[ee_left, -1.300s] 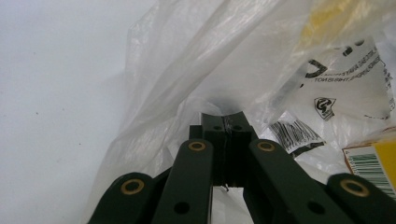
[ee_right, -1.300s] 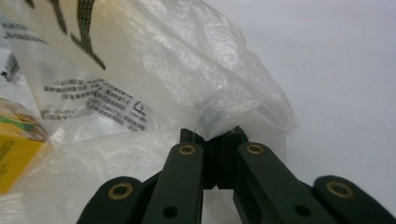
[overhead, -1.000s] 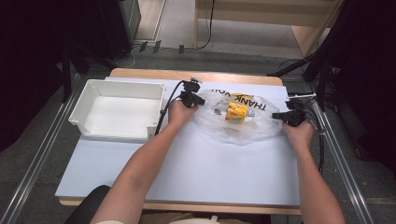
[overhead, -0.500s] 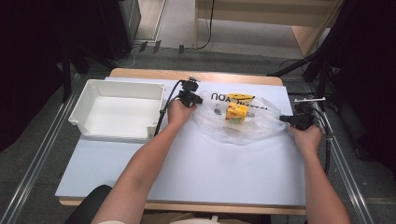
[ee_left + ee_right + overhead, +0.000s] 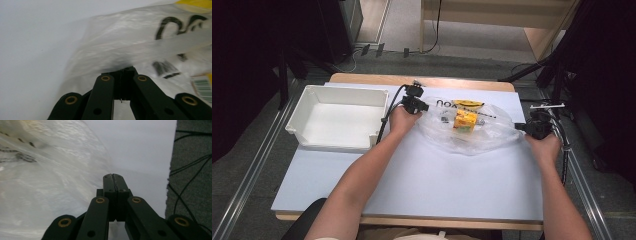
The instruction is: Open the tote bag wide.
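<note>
My left tongs (image 5: 424, 106) are clenched on the left edge of the bag (image 5: 472, 135), and my right tongs (image 5: 521, 128) are clenched on its right edge. The bag lies stretched between them on the table (image 5: 412, 175). A yellow box (image 5: 465, 121) sits inside, nearer my left tongs. The tray (image 5: 337, 117) lies just left of them.

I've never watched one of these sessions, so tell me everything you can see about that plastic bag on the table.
The plastic bag is thin, clear and crinkled, printed with black letters and a yellow mark. It lies spread flat on the white table, a yellow box inside. The left gripper and right gripper pinch its opposite edges.
</note>
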Action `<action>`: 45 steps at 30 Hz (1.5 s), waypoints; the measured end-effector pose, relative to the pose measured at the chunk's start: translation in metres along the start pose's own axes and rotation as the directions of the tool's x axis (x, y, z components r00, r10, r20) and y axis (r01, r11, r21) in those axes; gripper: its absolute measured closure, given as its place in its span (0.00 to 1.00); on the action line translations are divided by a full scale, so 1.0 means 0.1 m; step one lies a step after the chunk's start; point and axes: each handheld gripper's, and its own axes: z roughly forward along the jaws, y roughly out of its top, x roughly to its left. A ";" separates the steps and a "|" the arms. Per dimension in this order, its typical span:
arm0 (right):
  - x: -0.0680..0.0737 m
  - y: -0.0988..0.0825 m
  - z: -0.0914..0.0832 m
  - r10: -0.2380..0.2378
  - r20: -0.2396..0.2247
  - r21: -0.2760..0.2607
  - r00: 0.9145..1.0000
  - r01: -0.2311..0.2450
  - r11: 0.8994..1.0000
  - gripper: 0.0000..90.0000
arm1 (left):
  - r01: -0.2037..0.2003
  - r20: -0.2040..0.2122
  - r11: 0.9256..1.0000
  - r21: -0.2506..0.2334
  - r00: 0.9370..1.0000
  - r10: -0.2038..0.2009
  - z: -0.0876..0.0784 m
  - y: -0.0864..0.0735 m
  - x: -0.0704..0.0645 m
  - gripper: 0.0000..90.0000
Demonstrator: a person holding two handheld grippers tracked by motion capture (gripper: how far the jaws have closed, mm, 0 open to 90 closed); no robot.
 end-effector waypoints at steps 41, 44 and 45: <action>0.77 0.44 0.64 -0.084 -0.110 0.025 0.990 0.087 0.996 1.00 | -0.119 0.218 0.993 0.017 0.969 0.112 0.02 -0.71 -0.66 1.00; 0.80 0.45 0.68 -0.099 -0.104 0.029 0.990 0.102 0.994 1.00 | -0.133 0.225 0.991 0.020 0.966 0.126 -0.03 -0.78 -0.70 1.00; 0.80 0.45 0.69 -0.098 -0.101 0.033 0.990 0.102 0.994 1.00 | -0.145 0.227 0.989 0.020 0.964 0.136 -0.04 -0.80 -0.70 1.00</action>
